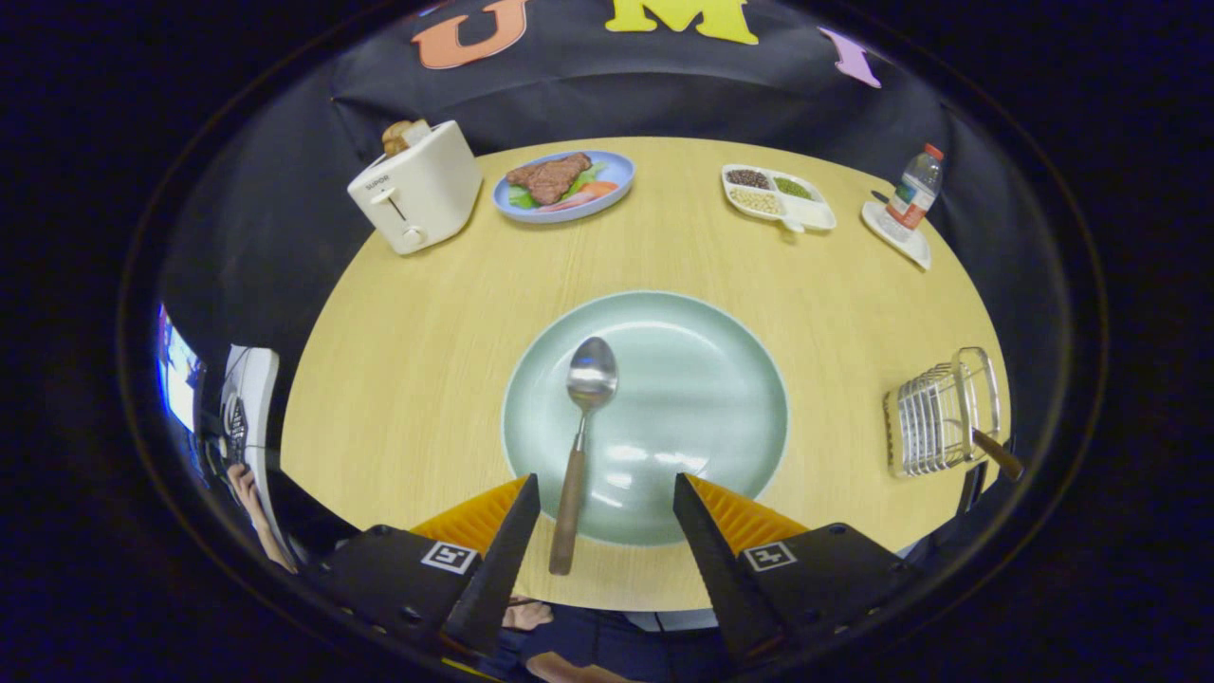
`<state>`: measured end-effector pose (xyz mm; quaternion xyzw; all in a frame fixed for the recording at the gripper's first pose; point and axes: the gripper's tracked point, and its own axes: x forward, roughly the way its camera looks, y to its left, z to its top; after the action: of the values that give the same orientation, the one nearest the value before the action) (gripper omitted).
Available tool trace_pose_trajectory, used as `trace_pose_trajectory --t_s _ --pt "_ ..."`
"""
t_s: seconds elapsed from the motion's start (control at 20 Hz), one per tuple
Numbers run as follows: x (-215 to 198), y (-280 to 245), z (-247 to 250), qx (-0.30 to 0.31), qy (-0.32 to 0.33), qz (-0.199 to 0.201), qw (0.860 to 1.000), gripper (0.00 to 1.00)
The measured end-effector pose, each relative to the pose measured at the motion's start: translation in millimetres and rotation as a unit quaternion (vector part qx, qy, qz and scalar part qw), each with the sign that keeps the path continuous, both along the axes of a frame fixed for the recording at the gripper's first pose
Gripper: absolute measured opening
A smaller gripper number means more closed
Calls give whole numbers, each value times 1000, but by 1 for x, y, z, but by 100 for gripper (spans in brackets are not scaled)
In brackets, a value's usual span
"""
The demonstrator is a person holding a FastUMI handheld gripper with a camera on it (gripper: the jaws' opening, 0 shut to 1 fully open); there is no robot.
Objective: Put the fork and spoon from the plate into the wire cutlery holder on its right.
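Note:
A pale green plate (702,379) lies on the round wooden table just ahead of my fingers. On its left part rests a spoon (580,436), its metal bowl pointing away and its wooden handle running back over the plate's near rim, just inside my left finger. My gripper (607,503) is open above the near rim of the plate, with nothing held. The wire cutlery holder (939,413) stands to the right of the plate, near the table's edge. A wooden handle (998,453) sticks out of the holder on its right side.
At the far side of the table stand a white toaster (417,190) with bread in it, a blue plate of food (564,185), a white divided dish of beans (778,197) and a small bottle (918,188) on a white dish. A person's hand (248,493) is at the left.

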<state>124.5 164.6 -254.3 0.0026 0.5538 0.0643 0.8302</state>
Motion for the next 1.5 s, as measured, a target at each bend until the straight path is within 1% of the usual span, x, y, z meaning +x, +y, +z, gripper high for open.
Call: trace_pose_trajectory --t_s 0.2,0.25,0.4,0.5,0.6,0.7,0.8,0.85,0.9,1.0,1.05,1.1,1.15,1.2,1.25,1.35,1.5 --pt "-2 12 -22 1 37 -22 999 86" --pt "-3 14 -26 -1 43 -21 999 83" --pt "1 18 -23 -5 32 -26 999 83" --pt "1 19 -21 -7 32 -30 999 77" --pt "3 20 -19 -8 29 -27 999 77" --pt "4 16 -20 -12 28 -42 999 77" --pt "3 14 -29 -15 39 -55 998 65" --pt "4 12 -34 -24 41 -55 997 60" --pt "4 12 -37 -22 45 -61 997 59" --pt "3 17 -45 -13 55 -64 996 31" --pt "2 13 -49 -20 61 -67 996 30" --pt "-3 17 -48 -12 67 -69 995 24" --pt "2 20 -52 -2 62 -66 996 14" --pt "2 20 -49 -8 62 -61 996 10" --pt "1 19 -47 -12 58 -55 997 8" --pt "1 20 -46 -12 57 -49 997 2" --pt "-1 14 -38 -25 47 -44 998 2"
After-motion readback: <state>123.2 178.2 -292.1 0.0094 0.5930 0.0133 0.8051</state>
